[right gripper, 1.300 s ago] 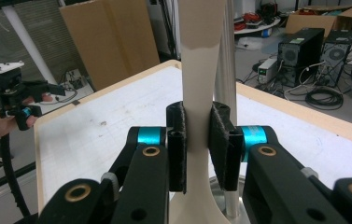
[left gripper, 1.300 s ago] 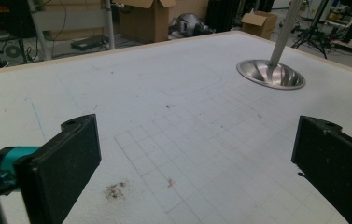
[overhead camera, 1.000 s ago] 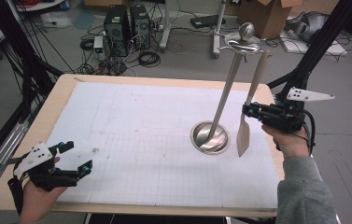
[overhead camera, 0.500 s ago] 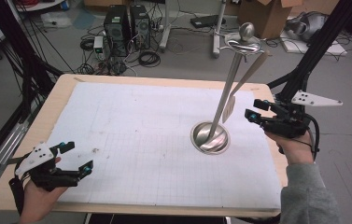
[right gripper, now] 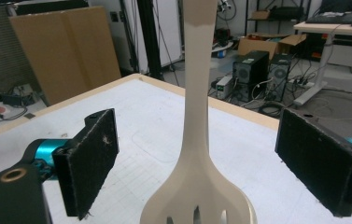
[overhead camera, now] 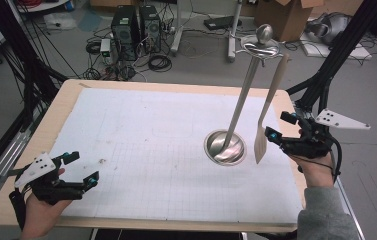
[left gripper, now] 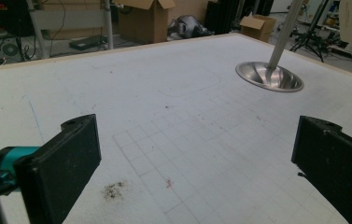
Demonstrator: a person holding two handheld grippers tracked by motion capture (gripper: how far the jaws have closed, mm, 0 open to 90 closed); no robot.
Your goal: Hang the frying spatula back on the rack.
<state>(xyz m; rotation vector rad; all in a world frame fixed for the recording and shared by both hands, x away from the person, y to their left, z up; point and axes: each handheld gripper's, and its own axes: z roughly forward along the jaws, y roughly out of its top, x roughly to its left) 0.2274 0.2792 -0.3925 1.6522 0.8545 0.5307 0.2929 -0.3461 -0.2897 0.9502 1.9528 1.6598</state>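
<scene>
White gridded table point(overhead camera: 141, 150), slotted spatula point(right gripper: 197, 140) between wide-apart right gripper point(right gripper: 220, 158) jaws

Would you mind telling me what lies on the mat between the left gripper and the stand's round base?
Bare gridded mat with a few dark specks lies between the left gripper and the base, as the left gripper view shows.

Overhead camera looks down my table point(overhead camera: 126, 90); my left gripper camera skims low toward the steel stand point(left gripper: 270, 77), shared with above; right's faces outward.
</scene>
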